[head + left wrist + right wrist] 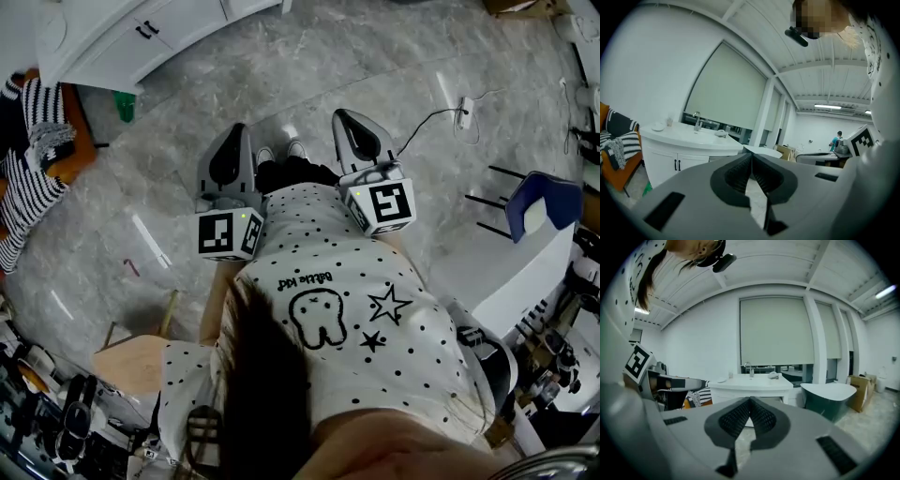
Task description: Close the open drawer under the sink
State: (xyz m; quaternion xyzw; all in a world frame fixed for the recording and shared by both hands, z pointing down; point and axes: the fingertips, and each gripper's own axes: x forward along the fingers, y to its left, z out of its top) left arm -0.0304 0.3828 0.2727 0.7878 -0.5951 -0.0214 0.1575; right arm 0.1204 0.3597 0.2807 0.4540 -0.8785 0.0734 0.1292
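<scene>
Across marble floor [281, 84], white sink cabinet [663, 159], striped cushions [621, 136] beside it, left tongs [751, 155] together, right tongs [750, 401] together.

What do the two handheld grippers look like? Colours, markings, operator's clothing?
The left gripper and right gripper match: grey tapering shells, black ribbed pads lining the jaws, and a white marker cube with black square patterns at the back. The person wears a white shirt with black dots and star prints.
</scene>
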